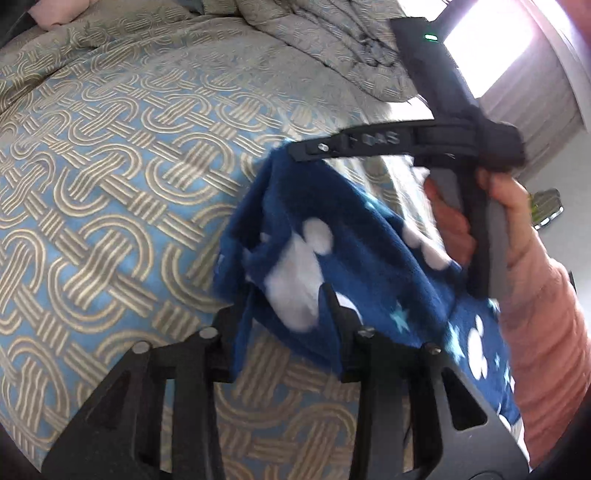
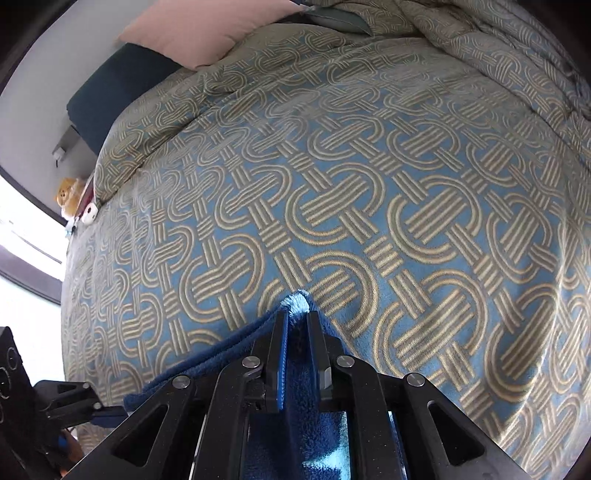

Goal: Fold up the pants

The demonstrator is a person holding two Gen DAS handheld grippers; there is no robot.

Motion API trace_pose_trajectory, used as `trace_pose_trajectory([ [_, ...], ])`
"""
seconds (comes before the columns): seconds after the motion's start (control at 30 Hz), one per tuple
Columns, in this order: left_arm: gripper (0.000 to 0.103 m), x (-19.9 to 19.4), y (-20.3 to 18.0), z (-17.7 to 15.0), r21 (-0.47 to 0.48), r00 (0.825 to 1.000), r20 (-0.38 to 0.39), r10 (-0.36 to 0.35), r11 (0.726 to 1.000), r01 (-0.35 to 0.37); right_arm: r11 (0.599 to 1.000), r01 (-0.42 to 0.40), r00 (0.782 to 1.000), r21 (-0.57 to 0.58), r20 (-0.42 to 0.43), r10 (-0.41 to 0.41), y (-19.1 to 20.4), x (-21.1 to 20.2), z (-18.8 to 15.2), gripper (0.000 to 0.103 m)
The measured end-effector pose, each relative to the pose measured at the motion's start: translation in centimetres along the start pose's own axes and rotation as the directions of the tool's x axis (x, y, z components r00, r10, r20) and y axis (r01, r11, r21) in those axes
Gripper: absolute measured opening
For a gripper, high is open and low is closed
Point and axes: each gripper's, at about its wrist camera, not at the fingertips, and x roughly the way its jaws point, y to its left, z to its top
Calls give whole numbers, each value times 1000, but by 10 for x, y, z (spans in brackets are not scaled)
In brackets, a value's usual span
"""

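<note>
Pants (image 1: 325, 266): dark blue fleece with white figures and pale blue stars, held up off the bed between the two grippers; blurred in the left wrist view.
Where the pants are: above the bedspread (image 2: 369, 184), hanging in loose folds, one edge (image 2: 207, 363) running from the right gripper toward the left one.
Right gripper (image 2: 295, 314): jaws nearly together and pinching a fold of the pants; a pale blue tuft of the cloth sticks out past the fingertips.
Left gripper (image 1: 288, 295): jaws only a little apart, with the cloth passing between them and draped over the right finger (image 1: 336, 299); it has a hold on the pants.
Right hand (image 1: 506, 218): wrapped around the handle of the right gripper, seen from the left wrist view, with a pink sleeve (image 1: 546, 332) below it.
Bedspread: blue with interlocking tan loops, lying fairly smooth under the pants.
Comforter (image 1: 332, 48): bunched up at the far side of the bed.
Pillow (image 2: 207, 26): pink, at the head of the bed.
Stuffed toy (image 2: 68, 195): orange, beside the bed near the bright window.
</note>
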Motion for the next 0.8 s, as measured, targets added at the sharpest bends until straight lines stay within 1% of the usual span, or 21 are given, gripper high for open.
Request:
trace_pose_trajectory([
  [0.03, 7, 2, 2, 3, -12, 1000, -1, -8, 1000, 8, 1000, 2, 1000, 1, -1, -2, 0, 0, 0, 10],
  [0.07, 8, 1, 4, 5, -27, 1000, -3, -30, 999, 30, 1000, 7, 1000, 4, 1, -7, 0, 0, 0, 10],
  [0.1, 8, -9, 5, 5, -40, 998, 36, -60, 997, 62, 1000, 10, 1000, 6, 9, -10, 0, -1, 1, 10],
  [0.13, 8, -17, 2, 4, -30, 995, 69, -75, 997, 77, 1000, 4, 1000, 9, 25, -5, 1, -4, 1, 9],
  [0.17, 8, -25, -2, 3, -10, 992, 97, -76, 997, 77, 1000, -7, 999, 11, 45, 7, 3, -6, 0, 9],
  [0.23, 9, -33, -7, 0, 19, 991, 127, -29, 999, 27, 999, -46, 993, 20, 112, 44, 1, -19, -1, 9],
  [0.27, 15, -29, -6, 0, 24, 992, 124, -15, 1000, 12, 998, -49, 990, 31, 136, 45, -1, -21, 0, 8],
  [0.3, 18, -20, -3, -1, 25, 995, 102, 20, 999, -23, 998, -41, 990, 43, 140, 35, -3, -21, 2, 8],
  [0.33, 27, -11, 1, 0, 11, 995, 76, 59, 998, -60, 998, -27, 992, 56, 128, 20, -5, -17, 3, 9],
  [0.37, 28, -4, 6, 0, -13, 993, 49, 105, 994, -104, 998, -10, 995, 68, 102, 3, -7, -12, 5, 9],
  [0.4, 29, -1, 12, -2, -34, 994, 39, 106, 994, -105, 997, 5, 997, 75, 77, -11, -8, -9, 5, 9],
  [0.43, 35, -3, 17, -4, -58, 996, 41, 80, 995, -77, 996, 18, 997, 84, 72, -24, -8, -10, 3, 9],
  [0.47, 44, -7, 20, -5, -80, 997, 47, 68, 995, -64, 995, 16, 995, 94, 92, -25, -7, -18, 0, 9],
  [0.5, 49, -10, 22, -7, -93, 996, 54, 65, 994, -60, 995, 8, 994, 101, 108, -19, -7, -26, -4, 9],
  [0.53, 60, -14, 23, -8, -96, 996, 63, 69, 993, -62, 994, -2, 992, 114, 126, -12, -6, -37, -9, 11],
  [0.57, 66, -15, 24, -9, -96, 995, 66, 71, 993, -65, 992, -10, 990, 126, 141, -7, -6, -49, -15, 13],
  [0.63, 71, -11, 24, -9, -96, 996, 60, 64, 994, -58, 991, 0, 987, 137, 157, -22, -1, -71, -32, 18],
  [0.67, 76, -4, 23, -7, -93, 998, 36, 43, 995, -40, 989, 37, 987, 142, 149, -58, 2, -83, -47, 19],
  [0.7, 76, 5, 22, -4, -83, 1000, 9, 18, 996, -17, 987, 62, 986, 146, 141, -83, 4, -91, -59, 21],
  [0.77, 76, 21, 23, 4, -88, 999, -23, 34, 995, -36, 979, 98, 986, 177, 120, -120, 5, -108, -89, 22],
  [0.8, 74, 24, 23, 6, -92, 999, -19, 36, 995, -38, 974, 102, 985, 202, 115, -127, 5, -116, -106, 23],
])
